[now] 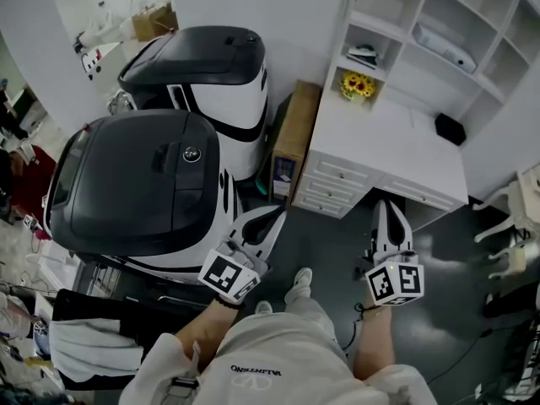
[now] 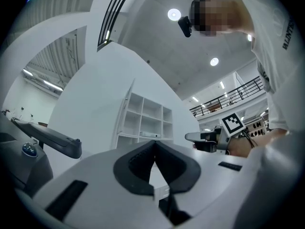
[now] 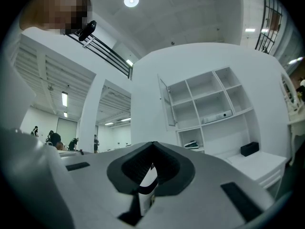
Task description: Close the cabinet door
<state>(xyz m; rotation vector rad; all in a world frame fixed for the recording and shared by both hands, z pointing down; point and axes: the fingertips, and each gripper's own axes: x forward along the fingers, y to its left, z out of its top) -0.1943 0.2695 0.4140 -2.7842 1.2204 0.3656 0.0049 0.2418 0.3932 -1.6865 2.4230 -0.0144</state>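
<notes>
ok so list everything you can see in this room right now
cabinet door: one, white, standing open at the shelves' upper left
desk with shelves: one, white, against the wall at right
drawers: several, white, in the desk front
sunflowers: one bunch, yellow, at the back left of the desk top
box: one, black, on the desk top at right
long device: one, white, in a shelf compartment
machines: two, white with dark lids, left of the desk
board: one, brown, between the machines and the desk
cardboard box: one, brown, far top left
left tongs: one, white, shut, empty
right tongs: one, white, shut, empty
</notes>
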